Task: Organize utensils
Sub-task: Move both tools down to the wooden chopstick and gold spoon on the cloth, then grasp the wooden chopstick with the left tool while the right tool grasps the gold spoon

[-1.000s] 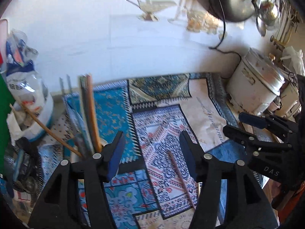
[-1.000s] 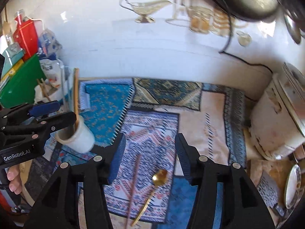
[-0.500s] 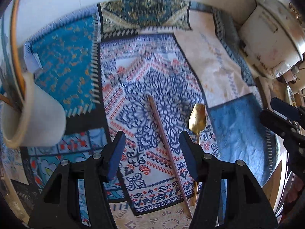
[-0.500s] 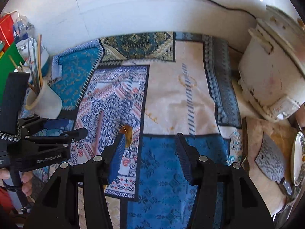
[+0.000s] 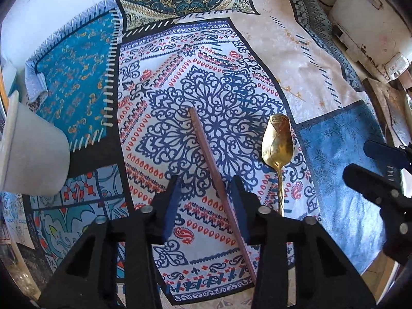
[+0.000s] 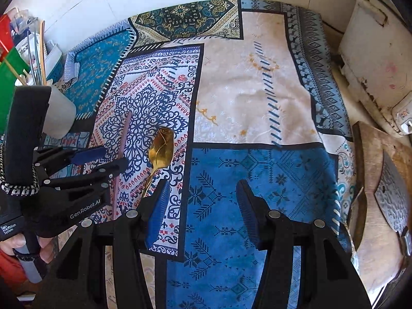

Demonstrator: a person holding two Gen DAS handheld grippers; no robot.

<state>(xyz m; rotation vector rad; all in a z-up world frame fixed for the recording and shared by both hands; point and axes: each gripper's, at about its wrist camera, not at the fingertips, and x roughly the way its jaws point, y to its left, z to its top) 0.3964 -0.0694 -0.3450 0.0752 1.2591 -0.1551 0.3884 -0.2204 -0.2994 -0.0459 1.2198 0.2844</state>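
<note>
Item one: a single reddish-brown chopstick (image 5: 206, 154), laid flat on the patterned cloth (image 5: 334, 72) that covers the desk. Its long axis runs away from the left wrist camera, leaning slightly to the left at the far end. The near half of the shaft passes between the blue pads of the left tongs (image 5: 204, 193). These jaws have just been closing, with the chopstick between them; in the left wrist view the shaft lies hard against the right-hand pad, while a clear gap remains on the other side, so the stick is not yet judged to be clamped.

Item two: a gold spoon (image 5: 277, 139), bowl pointing away, handle toward the camera, just beside the chopstick on its right and roughly parallel to it. In the right wrist view the spoon (image 6: 161, 149) lies to the left of the right tongs (image 6: 202, 206), just outside the left pad. The right tongs are seen released, jaws apart over the blue patch of cloth, nothing between them.

Item three: a white cup (image 6: 60, 116) at the left edge of the cloth, already holding several upright sticks; it is taken to be the holder for the loose pieces.

Item four: a white appliance (image 6: 373, 59) at the right edge, well apart from the utensils.

Assessment: the left hand is nearer the chopstick, the right nearer the spoon. A sideways shift to the left is judged necessary before the spoon can be straddled.
</note>
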